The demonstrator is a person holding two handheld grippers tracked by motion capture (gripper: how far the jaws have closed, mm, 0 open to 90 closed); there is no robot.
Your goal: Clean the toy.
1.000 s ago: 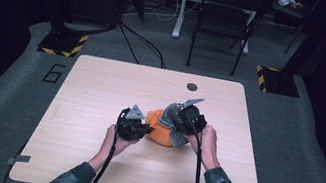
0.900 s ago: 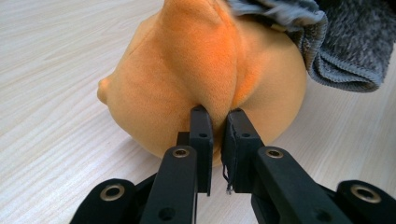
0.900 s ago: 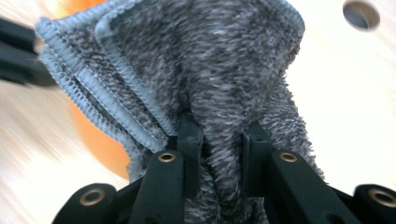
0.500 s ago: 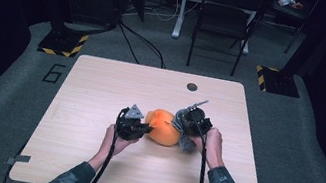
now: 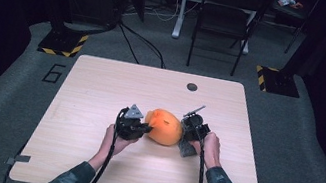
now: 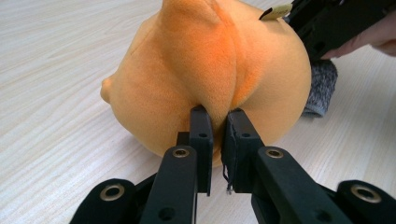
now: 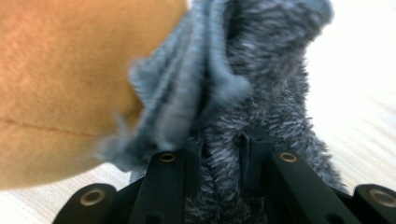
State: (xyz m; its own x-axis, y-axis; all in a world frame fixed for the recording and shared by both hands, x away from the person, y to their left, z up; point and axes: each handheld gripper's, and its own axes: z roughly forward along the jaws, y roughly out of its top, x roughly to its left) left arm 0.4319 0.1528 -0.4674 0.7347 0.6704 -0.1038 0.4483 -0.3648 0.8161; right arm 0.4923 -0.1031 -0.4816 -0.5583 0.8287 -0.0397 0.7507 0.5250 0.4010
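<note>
Left claw (image 6: 217, 135) pinches a fold of the orange plush toy (image 5: 163, 126) at mid tabletop (image 5: 102, 81); right claw (image 7: 219, 149), just right of the toy, is clenched on grey fuzzy cloth (image 7: 261, 93)

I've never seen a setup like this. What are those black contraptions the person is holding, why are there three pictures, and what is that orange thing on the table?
A person sits at a wooden table and holds a hand-operated tool in each hand; each tool ends in two black jaws. One camera looks down from above. The other two ride on the tools and look along their jaws, so they show things very close. The orange thing is a plush toy lying on the table. The left gripper is shut on a fold of the toy's orange fabric. The right gripper is shut on a fuzzy grey fabric piece that lies right against the toy. What the grey piece is cannot be told.
</note>
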